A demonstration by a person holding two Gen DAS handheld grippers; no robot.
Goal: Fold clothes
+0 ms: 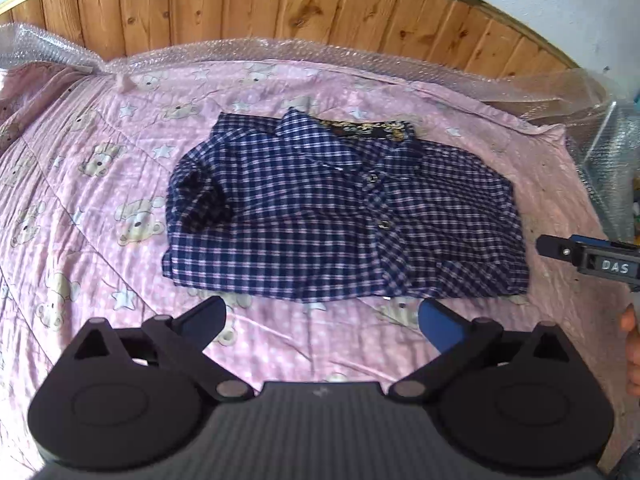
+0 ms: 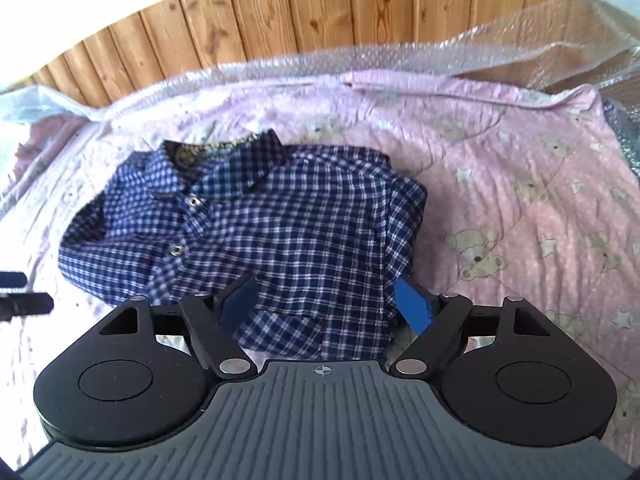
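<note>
Both grippers hang open over a folded shirt on a pink quilt.

Left gripper (image 1: 322, 320) has its jaws spread wide with nothing between them, above bare quilt (image 1: 80, 208) just short of the shirt's near hem; right gripper (image 2: 326, 304) is also open, its blue pads either side of the shirt's near right corner and, as far as the view shows, not pressing on it. The shirt (image 1: 320, 216) (navy check, collar toward the far side, snaps down the front) lies folded into a rough rectangle mid-quilt. The quilt is printed with bears and stars and covers a bed. Bubble wrap (image 1: 280, 50) runs along its far edge against a wooden headboard (image 1: 240, 4), with a pale wall (image 1: 560, 0) above. Part of a hand (image 1: 632, 344) shows at the right edge of the left view.
</note>
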